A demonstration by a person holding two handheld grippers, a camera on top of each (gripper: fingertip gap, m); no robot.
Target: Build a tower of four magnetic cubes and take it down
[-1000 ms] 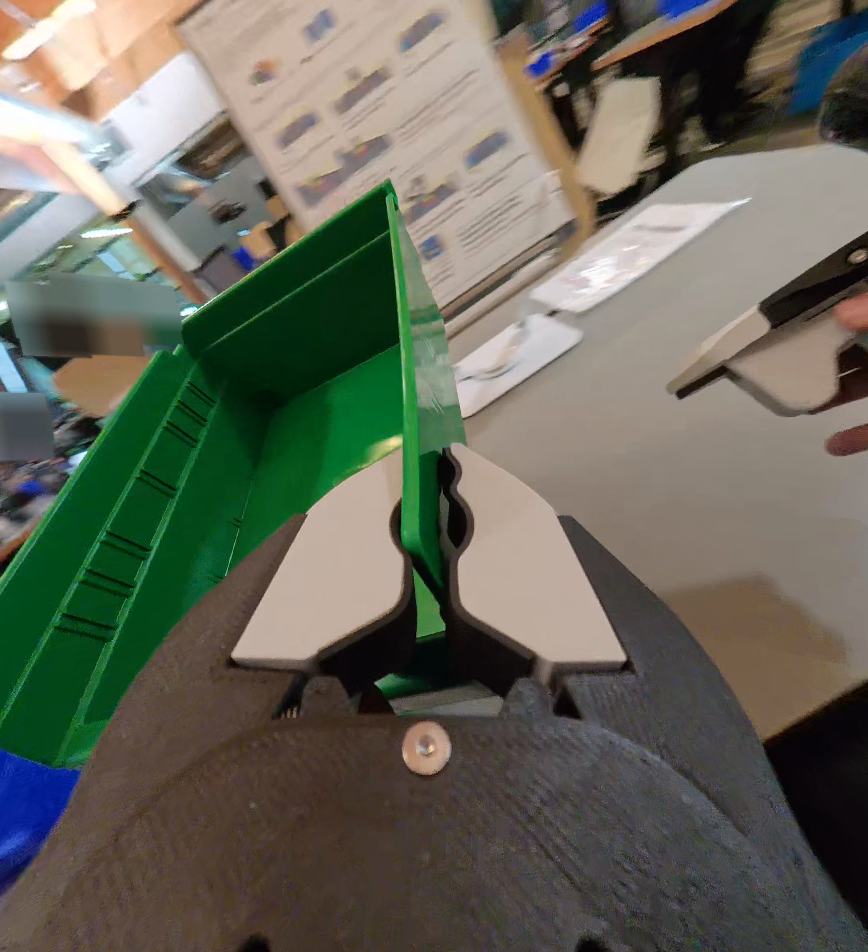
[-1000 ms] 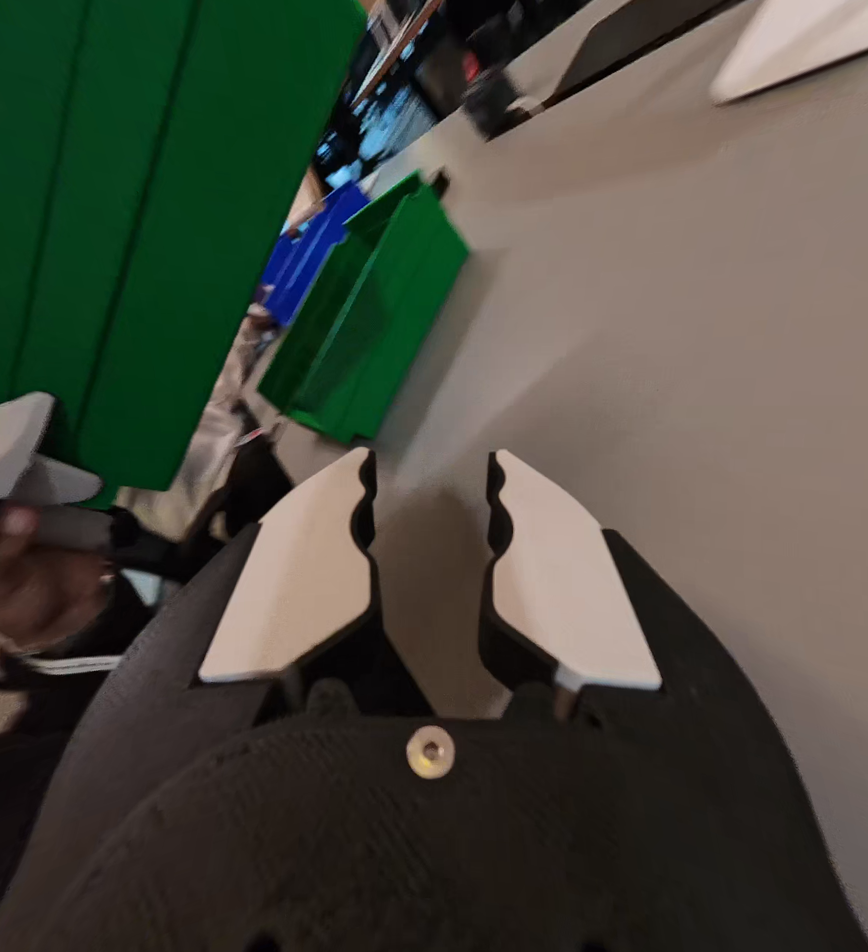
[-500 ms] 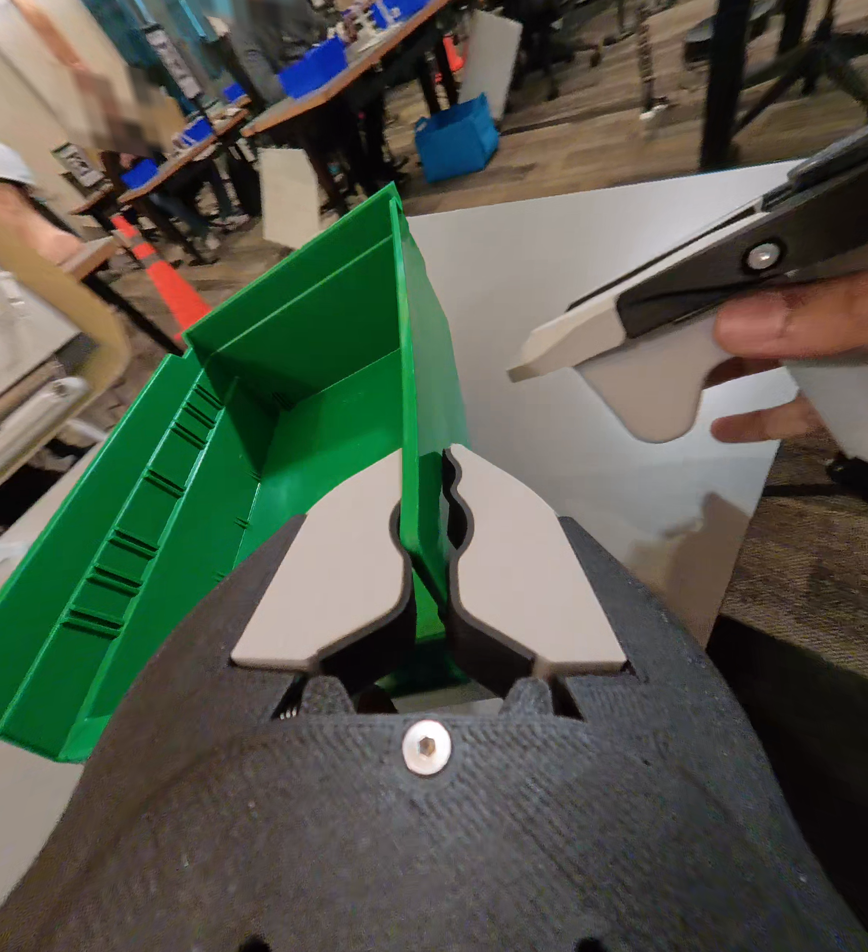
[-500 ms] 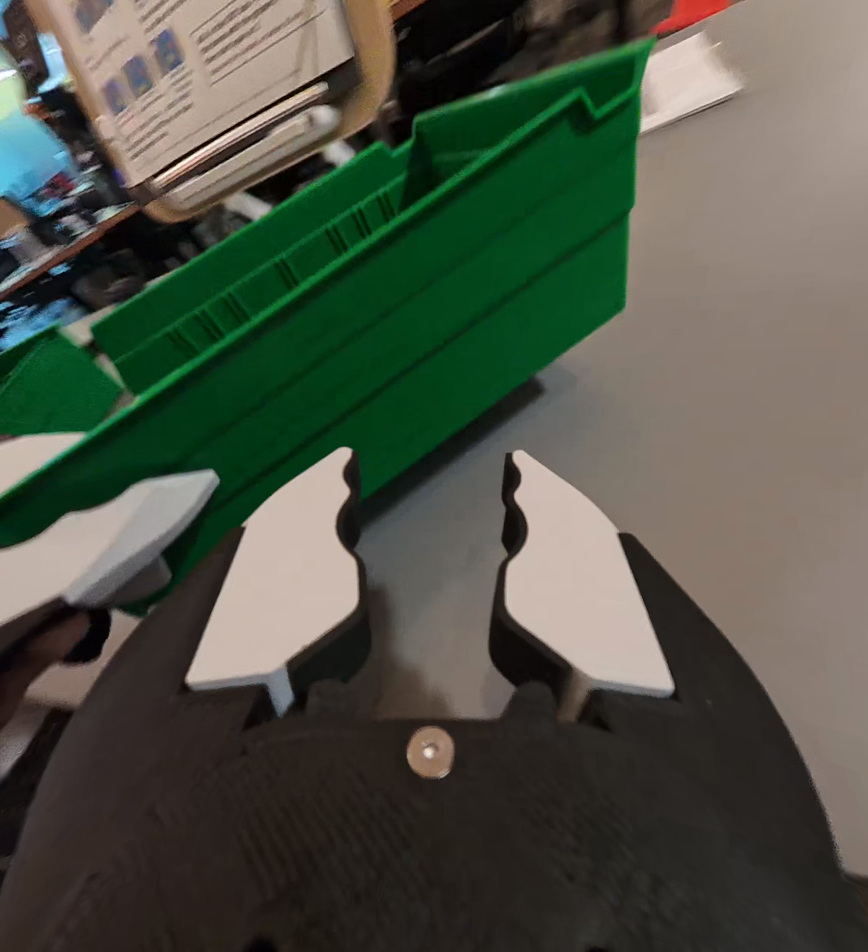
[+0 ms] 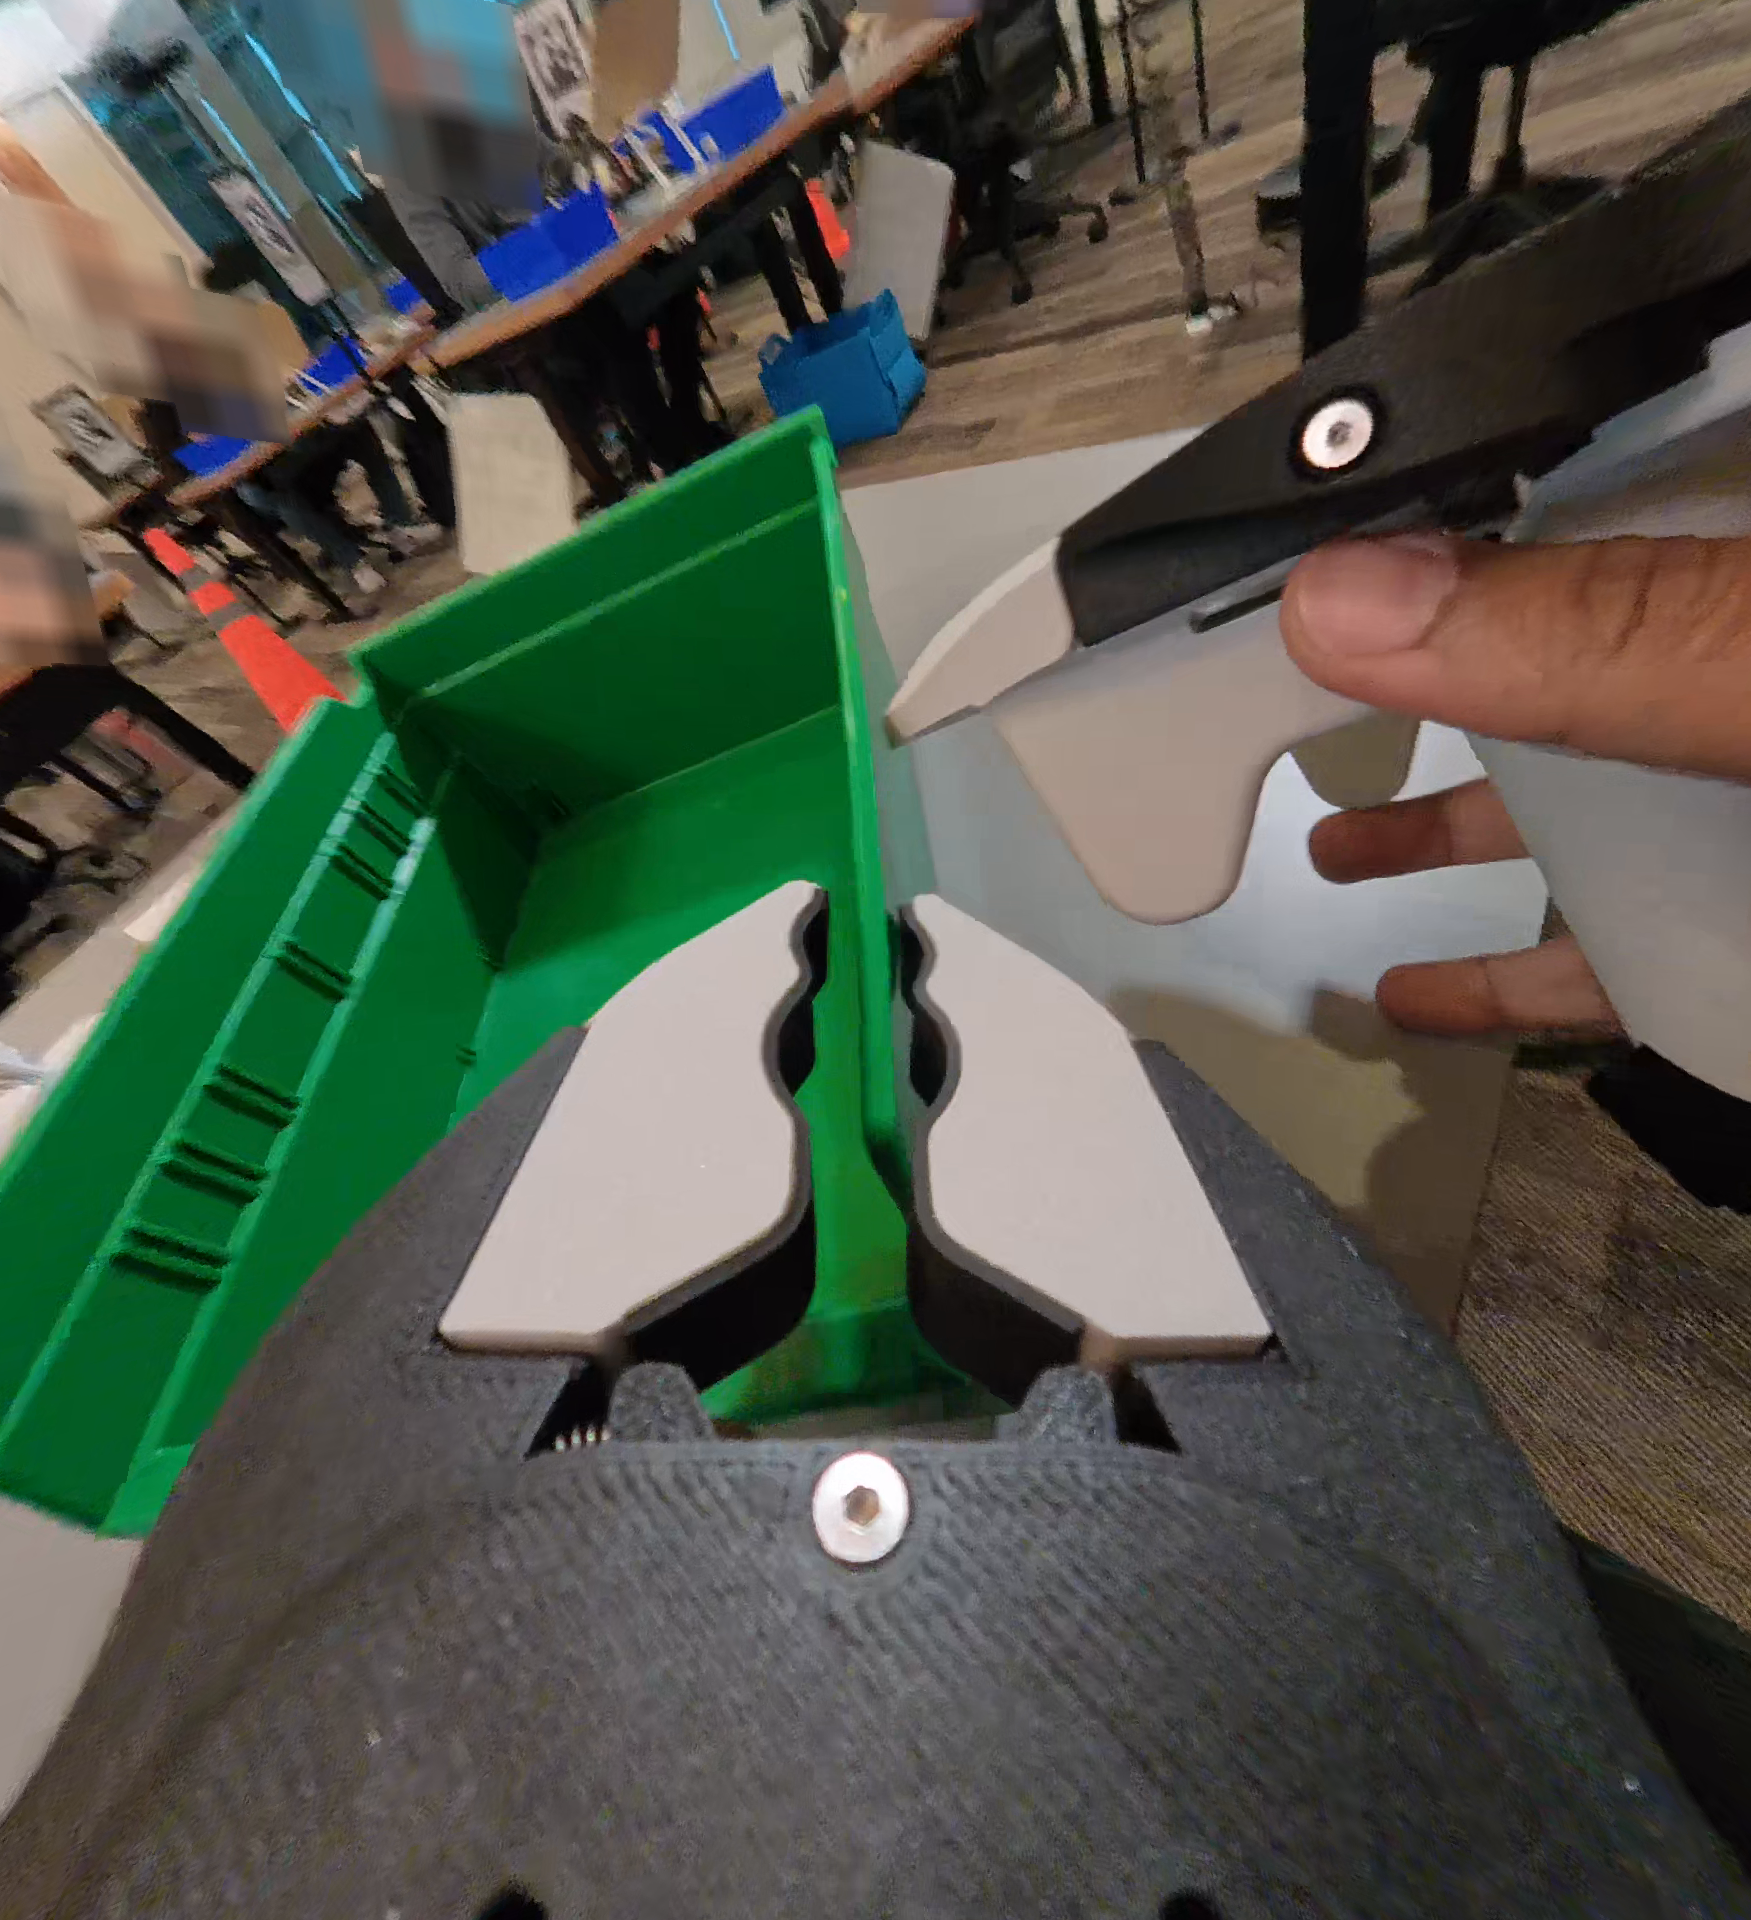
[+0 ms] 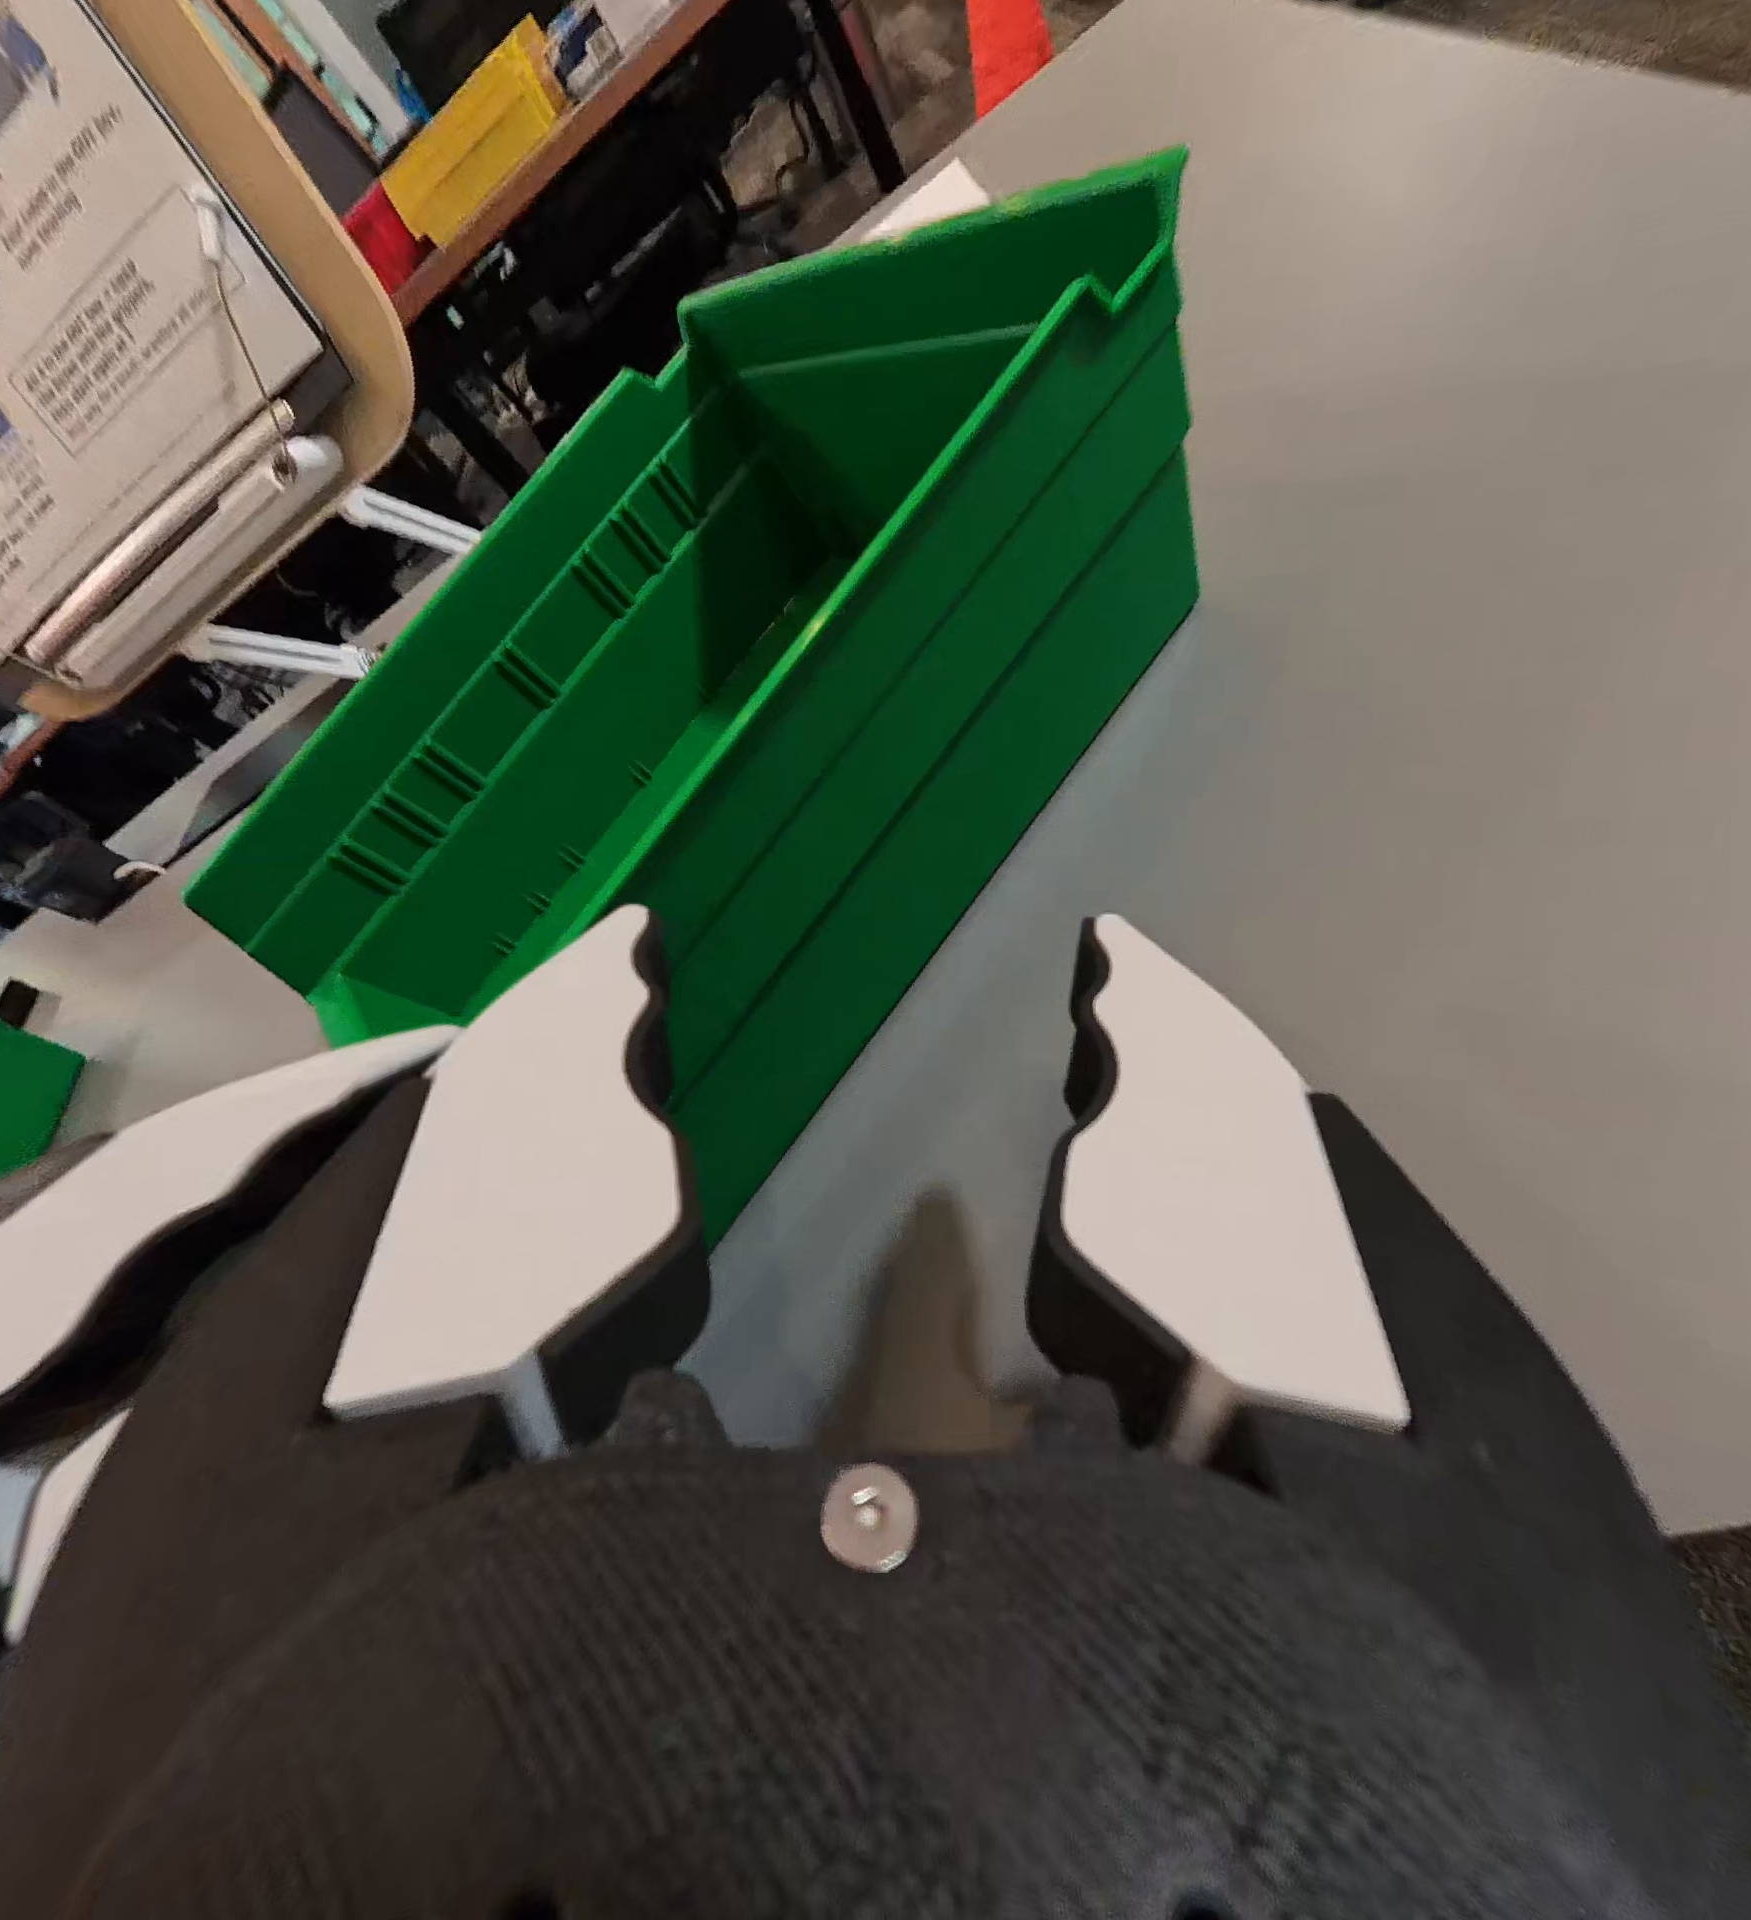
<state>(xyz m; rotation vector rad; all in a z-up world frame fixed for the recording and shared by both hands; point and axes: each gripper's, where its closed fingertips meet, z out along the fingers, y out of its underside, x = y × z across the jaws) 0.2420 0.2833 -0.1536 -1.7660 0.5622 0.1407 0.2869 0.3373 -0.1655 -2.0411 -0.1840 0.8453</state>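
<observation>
The left gripper (image 5: 863, 935), w/ flat pale-grey finger plates on wavy black inner pads and a coarse-ribbed black printed body, has its jaws pressed together on the thin right side wall of the long green moulded-plastic bin (image 5: 580, 852), one finger inside, one outside. The bin is a glossy, rectangular open-top trough w/ rows of short vertical divider slots along its left inner wall and stepped ridges on the outside; it sits on the smooth matt grey tabletop (image 6: 1473, 623), near the table's near-right corner. In the right wrist view the right gripper (image 6: 866, 966), same build, has its jaws wide apart w/ nothing between them; its left fingertip is just beside the bin's outer side wall (image 6: 902, 727), can't tell if touching. In the left wrist view the right gripper (image 5: 964, 675) comes in from the right, its pale tip just beside the bin's top rim, w/ a person's hand (image 5: 1536, 748) wrapped round its pale handle. Vs 0.5 s ago: the right gripper is much closer to the bin and its jaws are wider; the left grip on the wall is unchanged. Far bkgd: brown-topped benches w/ blue plastic bins (image 5: 559, 244), an orange cone (image 5: 258, 644), a yellow bin (image 6: 471, 156), mottled carpet floor (image 5: 1629, 1403).
</observation>
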